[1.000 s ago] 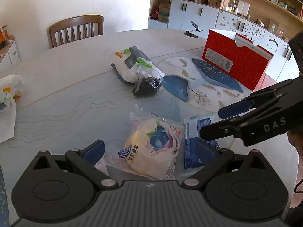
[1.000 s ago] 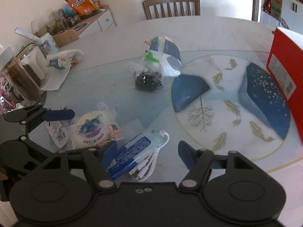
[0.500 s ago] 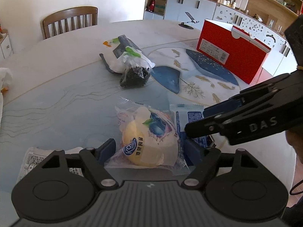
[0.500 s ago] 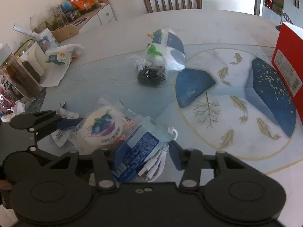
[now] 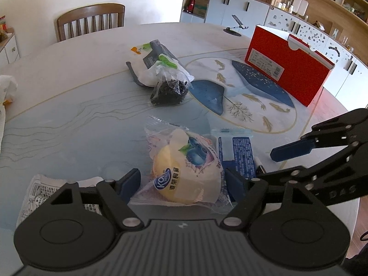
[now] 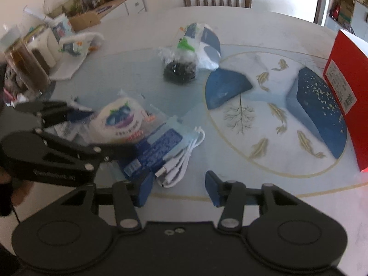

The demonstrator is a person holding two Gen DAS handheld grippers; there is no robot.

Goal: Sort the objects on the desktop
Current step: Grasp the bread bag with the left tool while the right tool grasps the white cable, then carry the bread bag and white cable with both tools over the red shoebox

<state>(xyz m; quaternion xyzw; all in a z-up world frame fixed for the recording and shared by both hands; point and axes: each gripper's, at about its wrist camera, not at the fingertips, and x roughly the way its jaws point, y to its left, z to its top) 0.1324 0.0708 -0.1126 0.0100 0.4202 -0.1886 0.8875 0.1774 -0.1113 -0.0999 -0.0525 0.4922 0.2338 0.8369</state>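
Pastry packet (image 5: 186, 172): clear wrapper round a pale yellow bun, blueberry print and a blue round logo; it sits at the near table edge, between the left gripper's pads.
Left gripper (image 5: 181, 182): jaws have just been closing and now press the packet's two sides, holding it.
Cable pouch (image 6: 161, 151): clear bag with a blue printed card and a coiled white cable; long axis runs from near left to far right in the right wrist view, touching the packet's right side.
Right gripper (image 6: 178, 187): jaws have just been narrowing, now fairly narrow; its left pad is against the pouch's near end, its right pad stands clear on bare table, so whether it grips I cannot tell.
Open room: bare table (image 5: 69, 119) to the far left.
Obstacles: dark-filled bag (image 5: 170, 87) beyond the packet; red box (image 5: 289, 73) at far right.
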